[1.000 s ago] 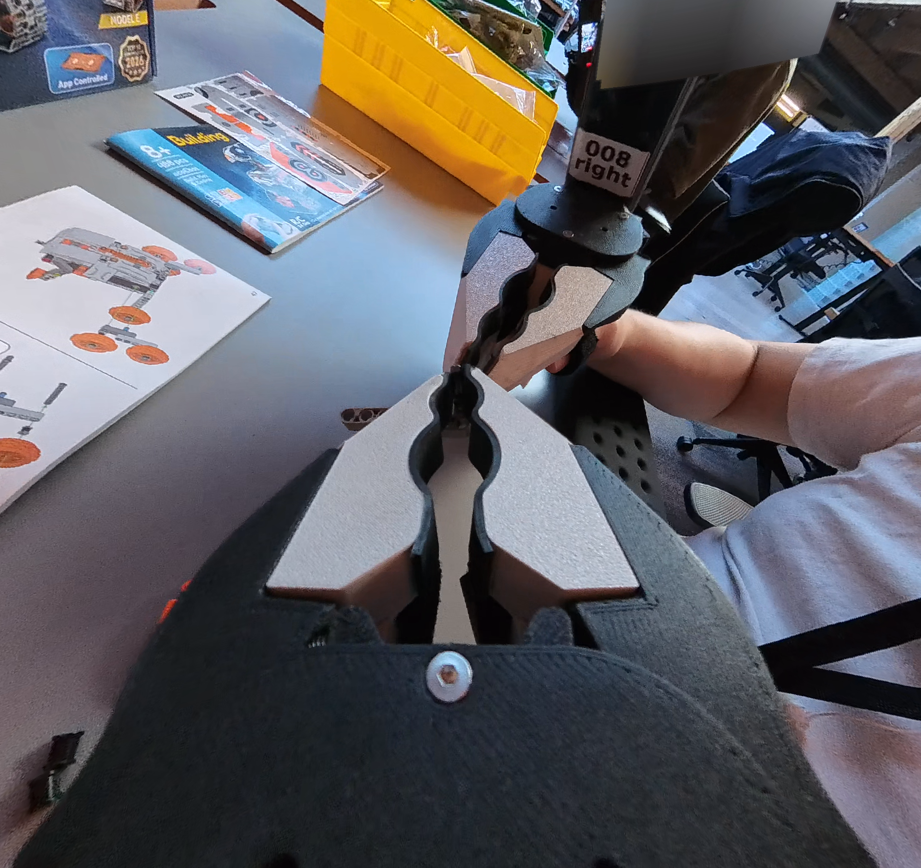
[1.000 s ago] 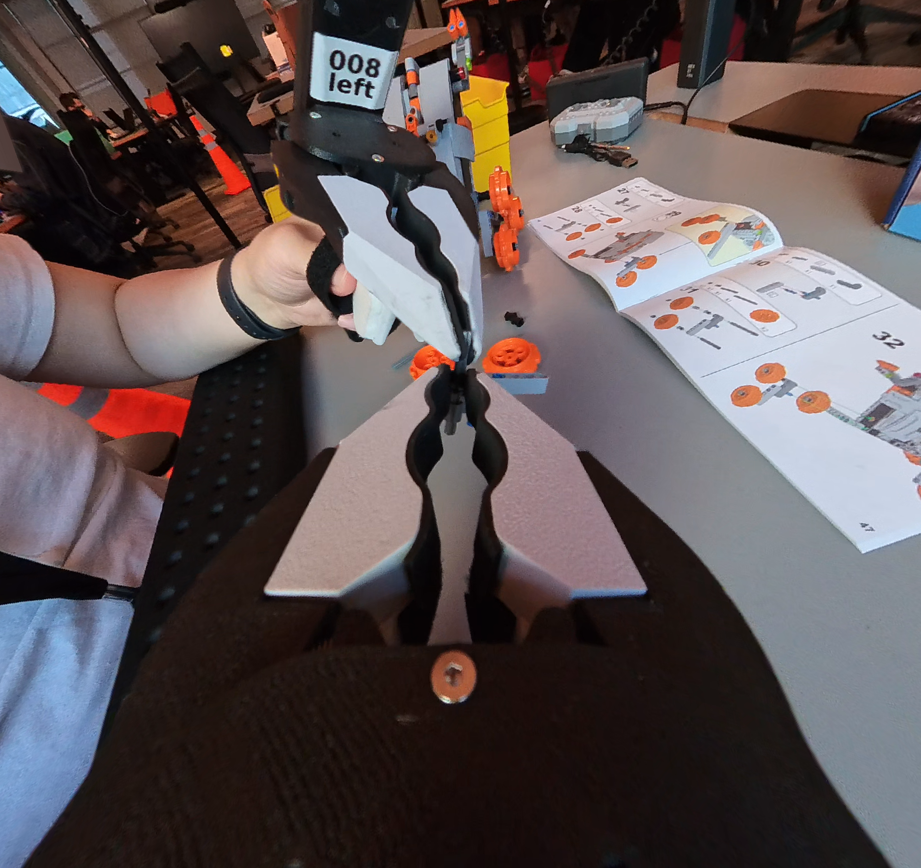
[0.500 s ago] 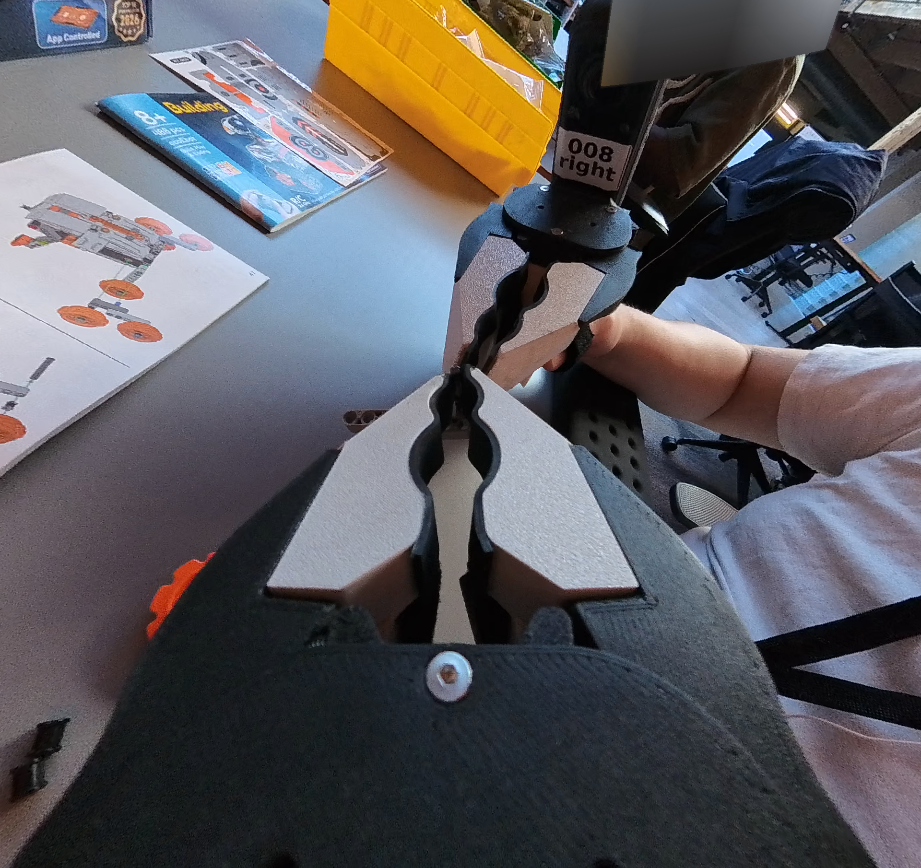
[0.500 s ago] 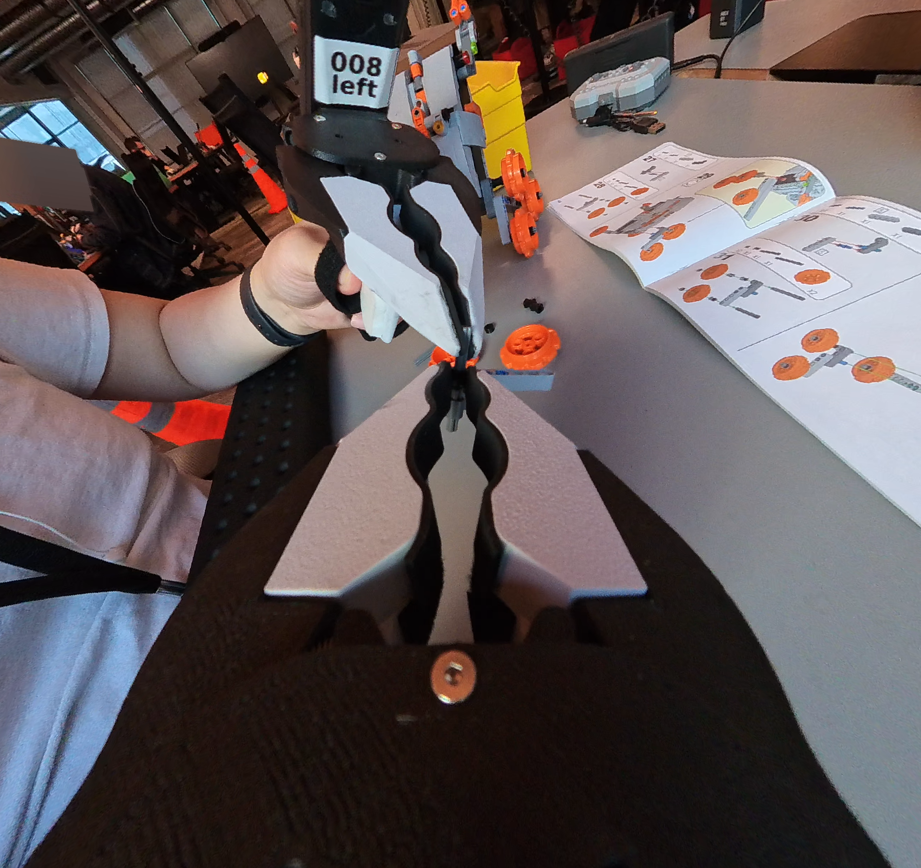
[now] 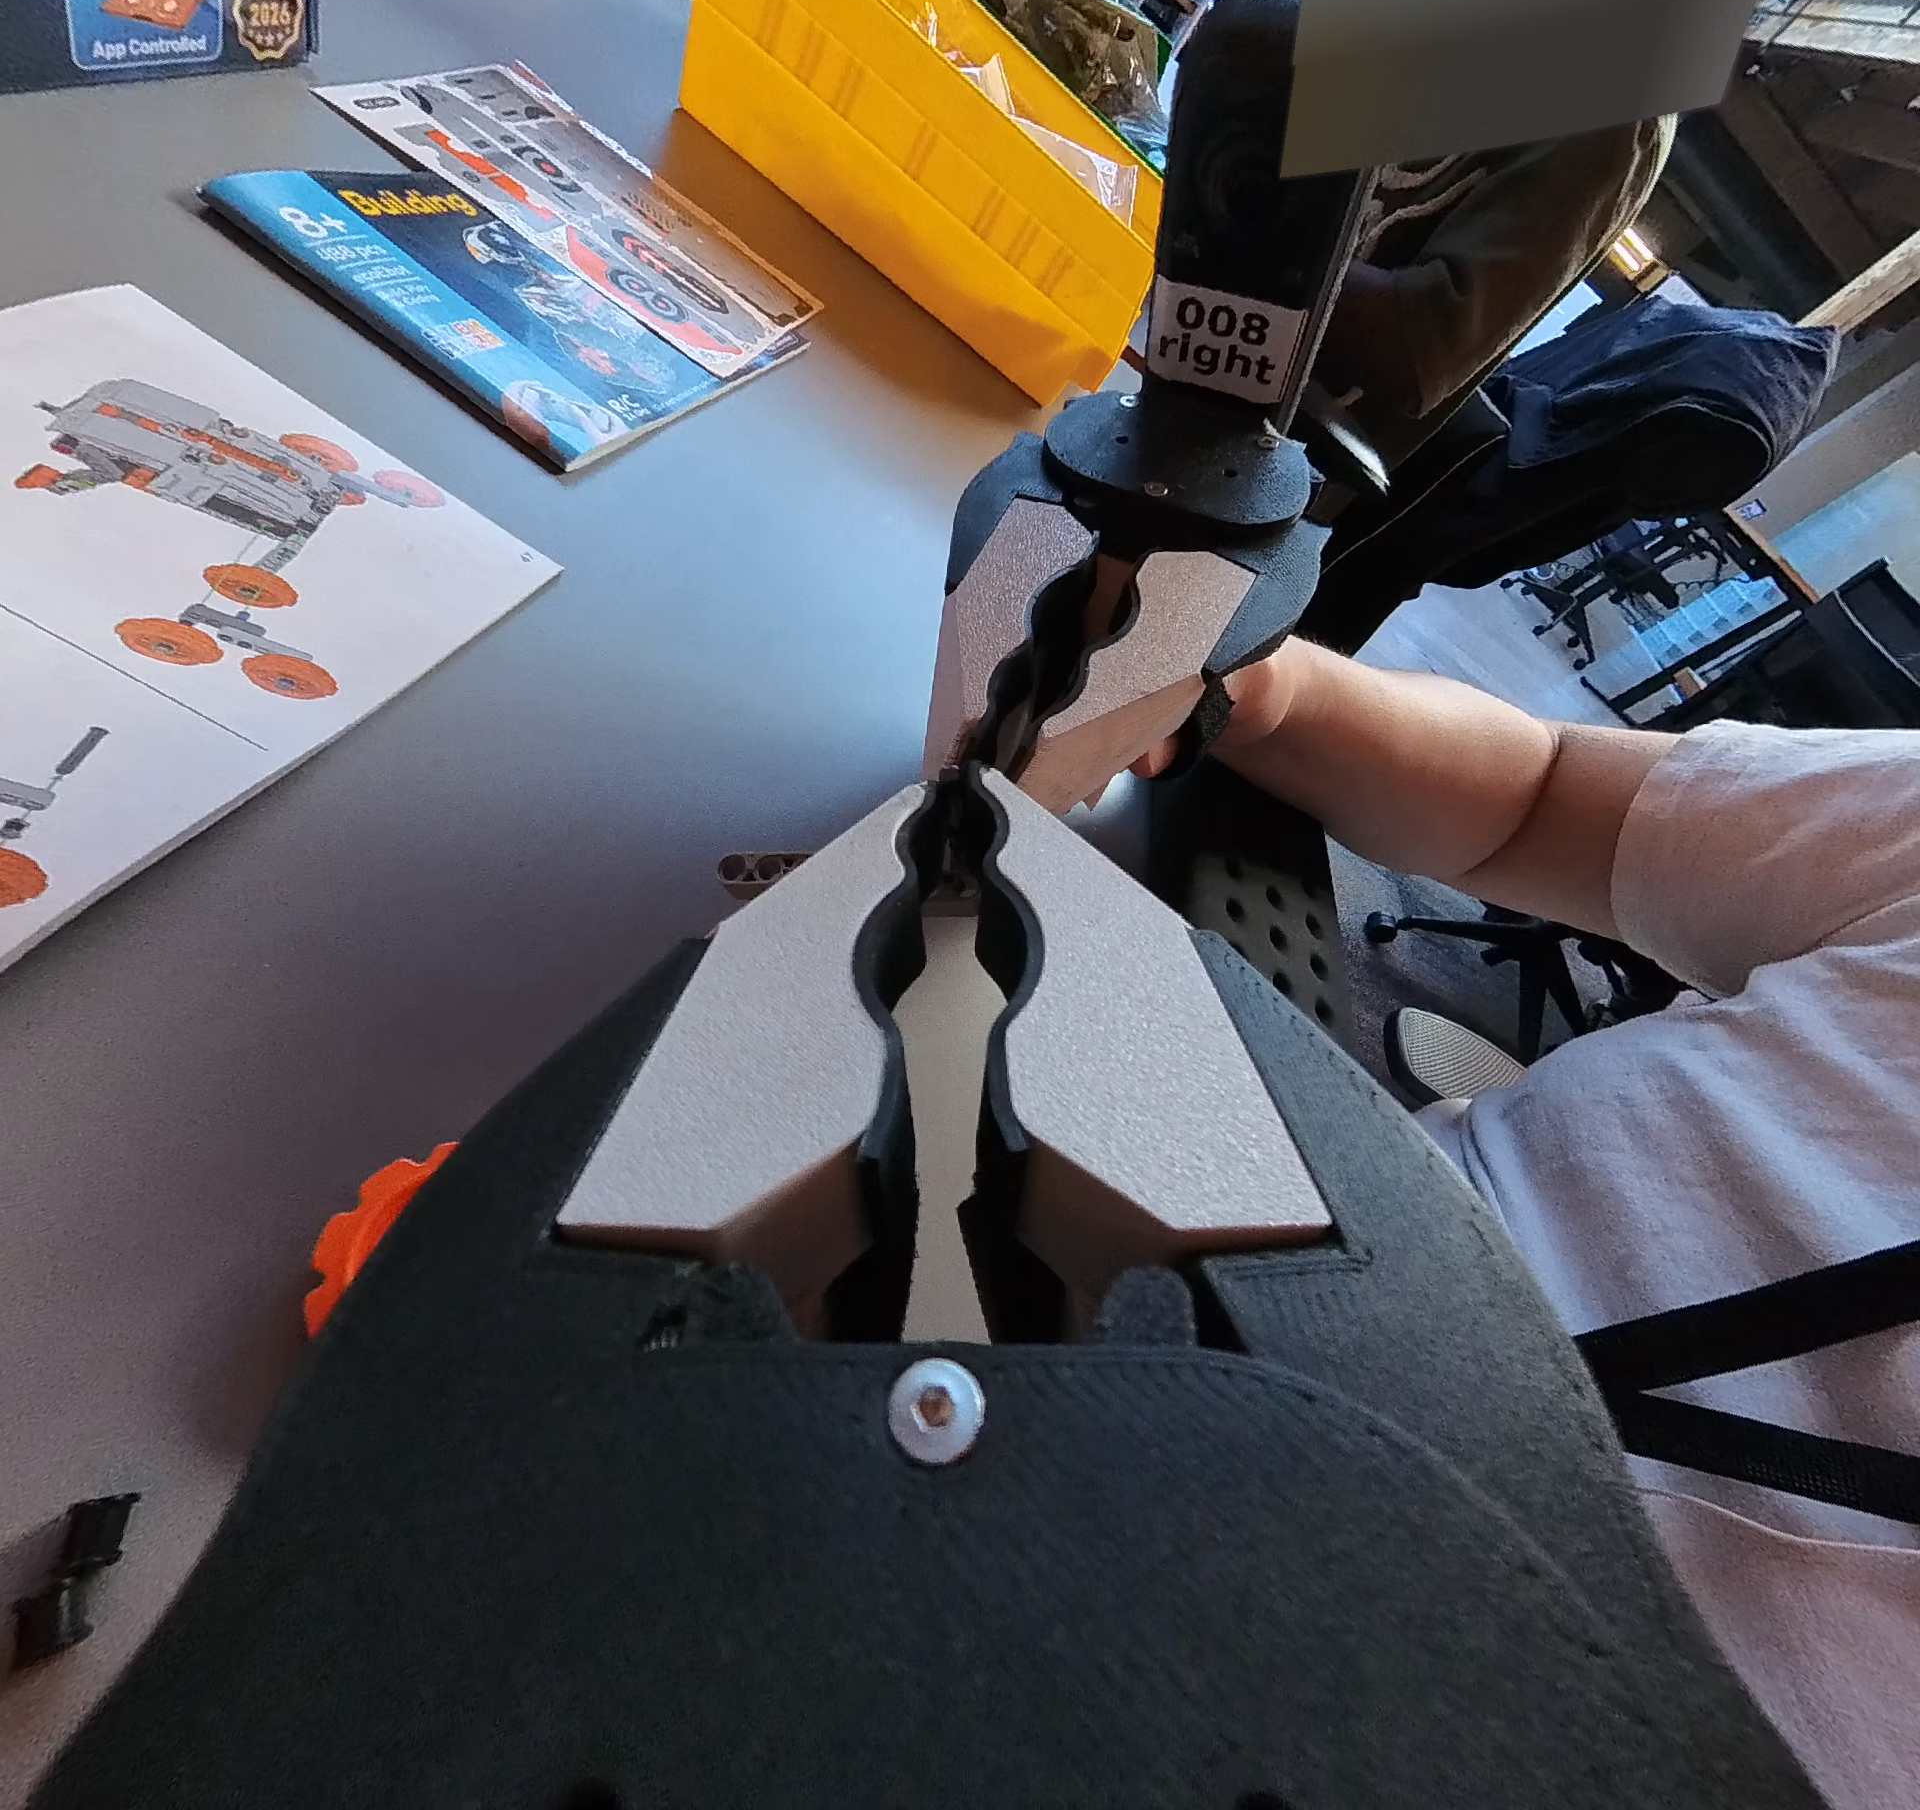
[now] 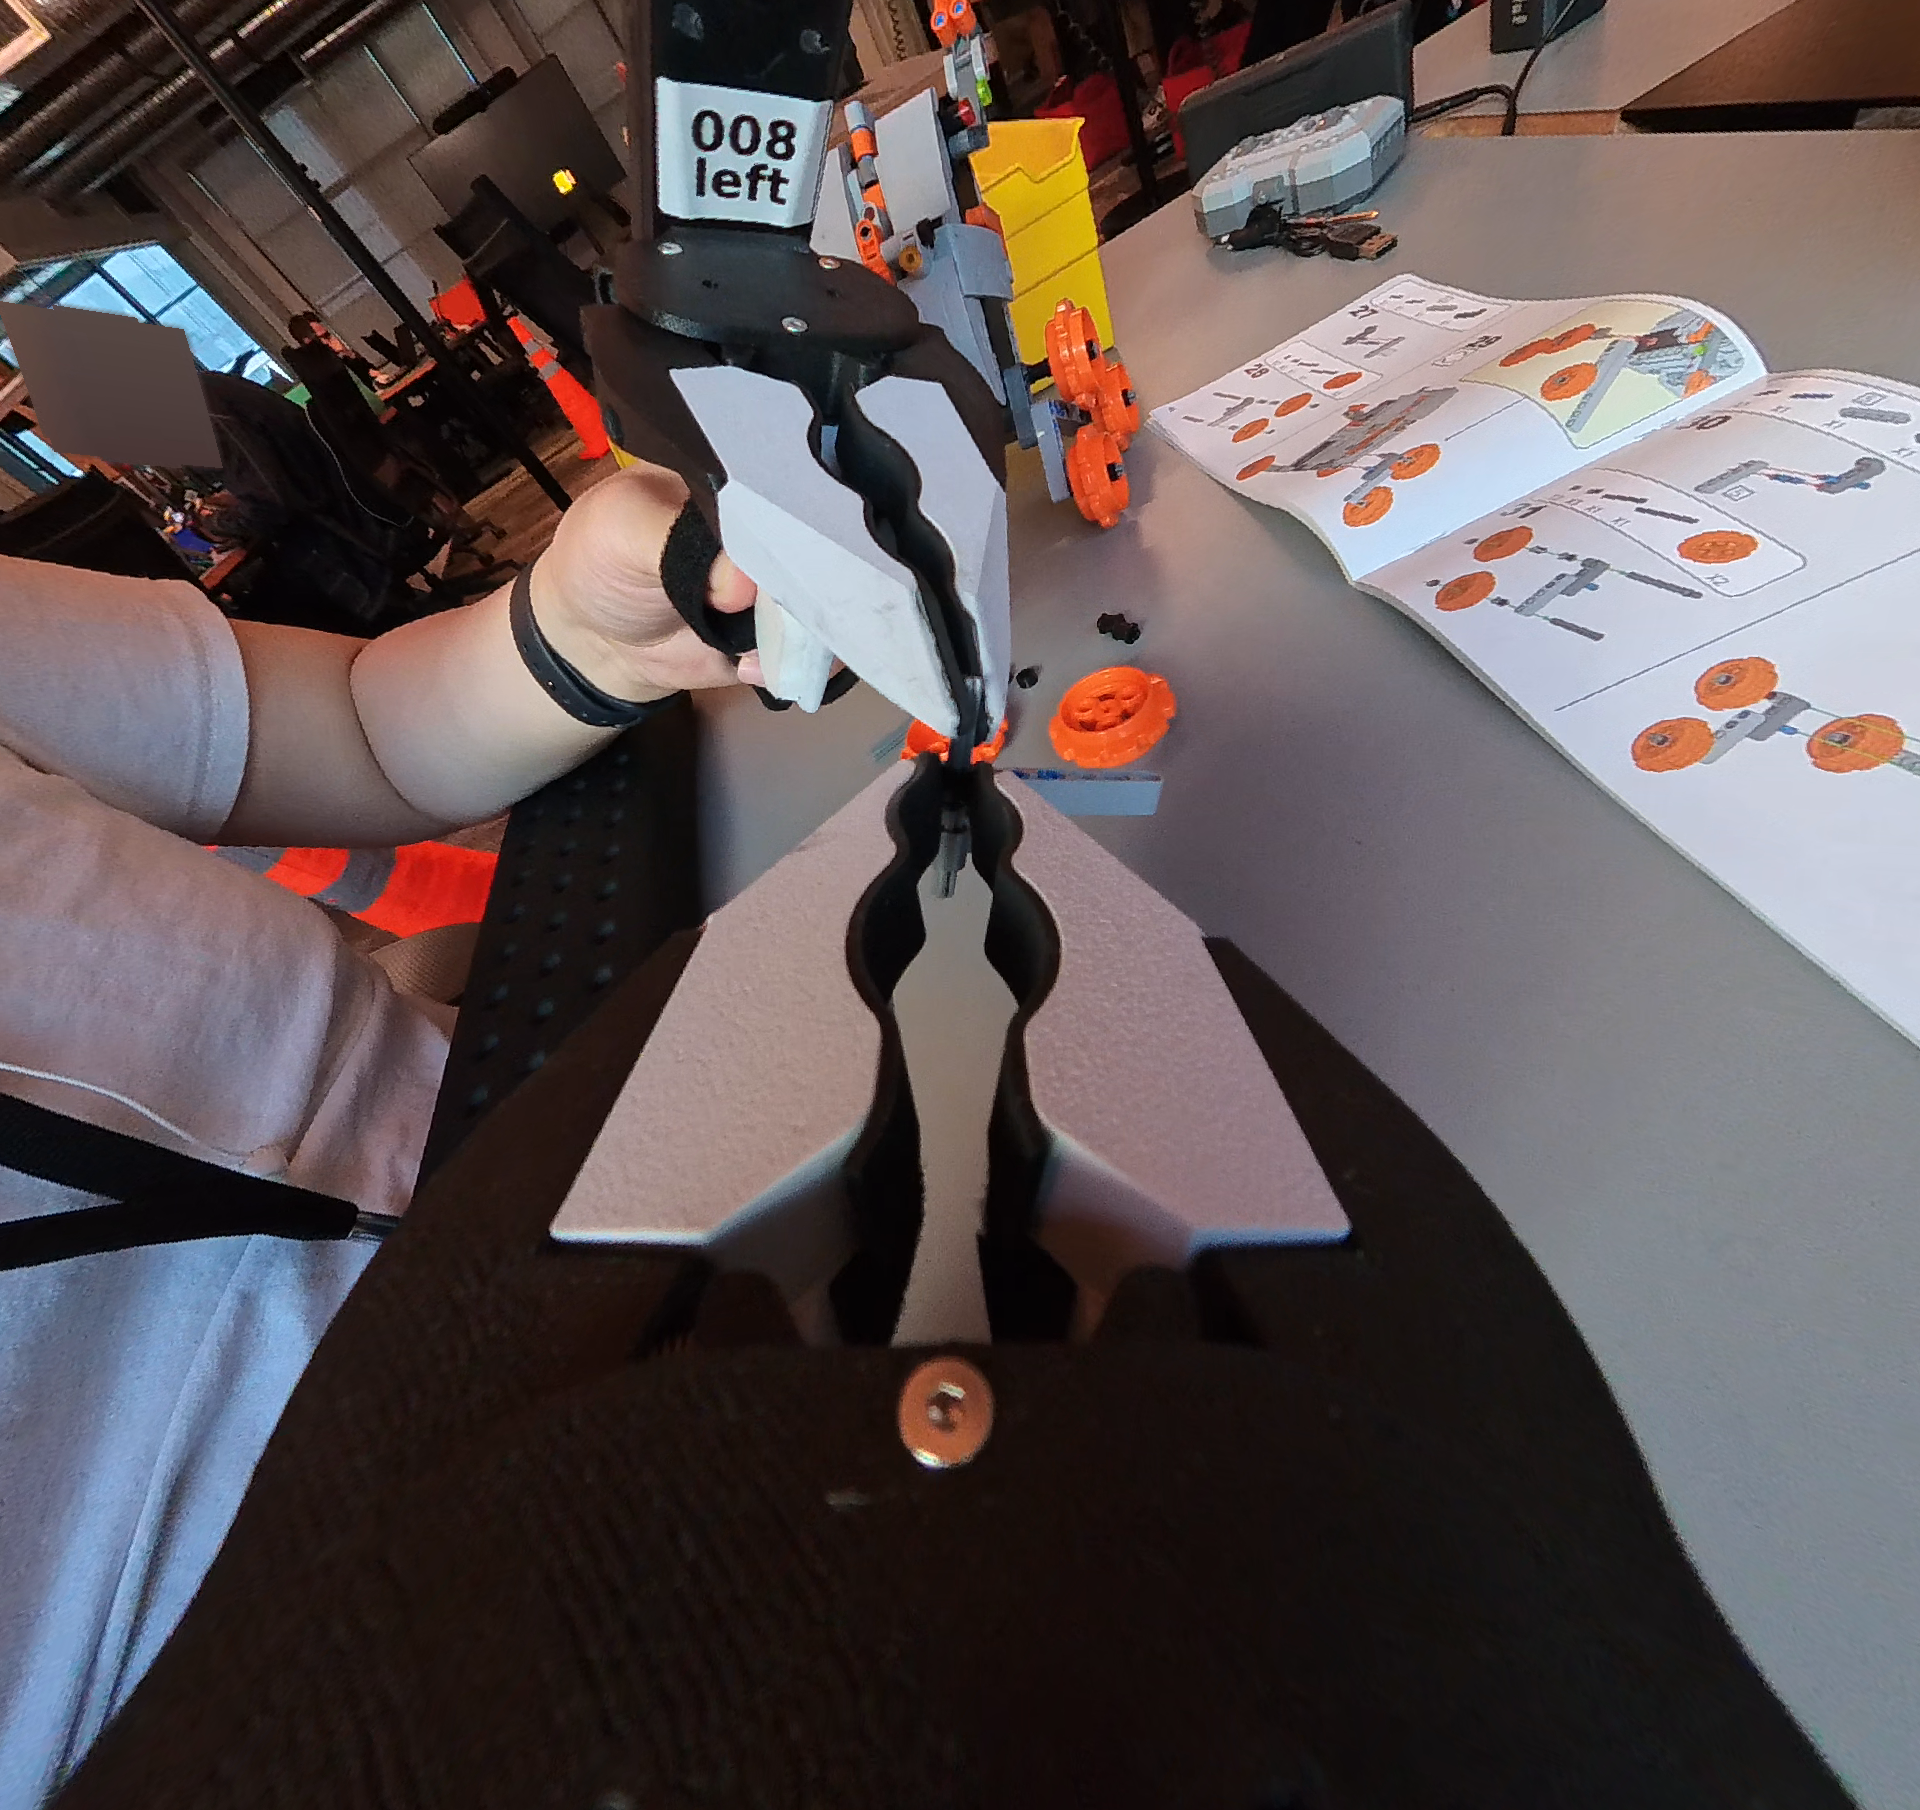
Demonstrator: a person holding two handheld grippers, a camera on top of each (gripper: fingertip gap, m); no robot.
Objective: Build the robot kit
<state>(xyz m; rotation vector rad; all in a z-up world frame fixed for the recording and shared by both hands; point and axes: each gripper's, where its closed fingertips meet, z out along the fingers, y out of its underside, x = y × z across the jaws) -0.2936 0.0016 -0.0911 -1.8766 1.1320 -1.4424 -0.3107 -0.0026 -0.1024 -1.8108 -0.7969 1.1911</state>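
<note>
Tips stayed together; both tongs (image 6: 954, 804) nipping small grey pin (image 6: 951, 841)

Each of the 2 cameras is sitting on its own gripper, looking forward and down along 2 silver-faced fingers that are filling the lower half of its picture. The left wrist view is facing across the grey tabletop (image 5: 644, 617) toward the long yellow plastic bin (image 5: 914, 139) and the person's right arm, with the right gripper (image 5: 961, 768) pointing back at it. The right wrist view is facing the opposite way, toward the open white instruction booklet (image 6: 1621, 555) and the left gripper (image 6: 977, 721). Both are sitting very near, and both are sharing the small patch where the 2 pairs of fingertips are meeting.
</note>
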